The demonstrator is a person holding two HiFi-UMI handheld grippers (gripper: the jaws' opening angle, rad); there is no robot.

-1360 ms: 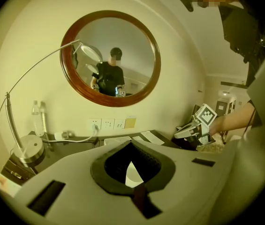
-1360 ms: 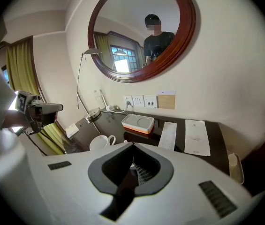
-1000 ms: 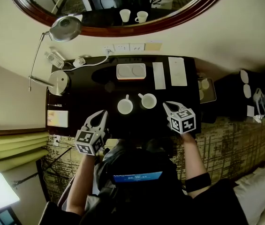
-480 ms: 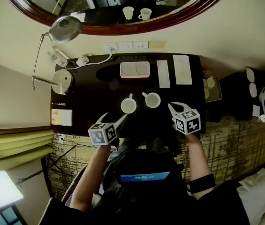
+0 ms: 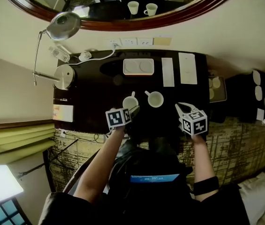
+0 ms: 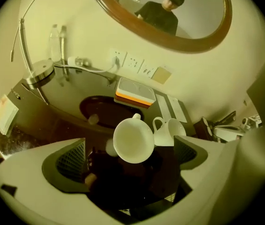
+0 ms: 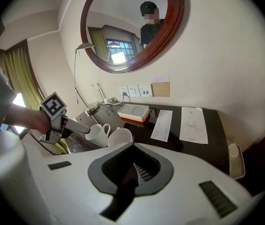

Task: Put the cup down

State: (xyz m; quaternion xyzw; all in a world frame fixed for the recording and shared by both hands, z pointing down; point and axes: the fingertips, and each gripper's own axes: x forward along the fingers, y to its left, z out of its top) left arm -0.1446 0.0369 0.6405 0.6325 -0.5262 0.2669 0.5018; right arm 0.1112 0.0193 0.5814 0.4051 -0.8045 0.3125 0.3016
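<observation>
Left gripper point(image 5: 132, 109): lower centre of the head view. Its fingers point(image 6: 69, 165) are wide, have just been opening, and the pads stand clear of the cup.
Cup point(image 5: 130, 102): white, upright on the dark worktop point(image 5: 90, 102), between the left fingers, handle toward the frame's top.
Second cup point(image 5: 155, 99): white, just to the right of the first.
Right gripper point(image 5: 181, 109): right of centre, fingers closed together with nothing between them, apart from both cups.
</observation>
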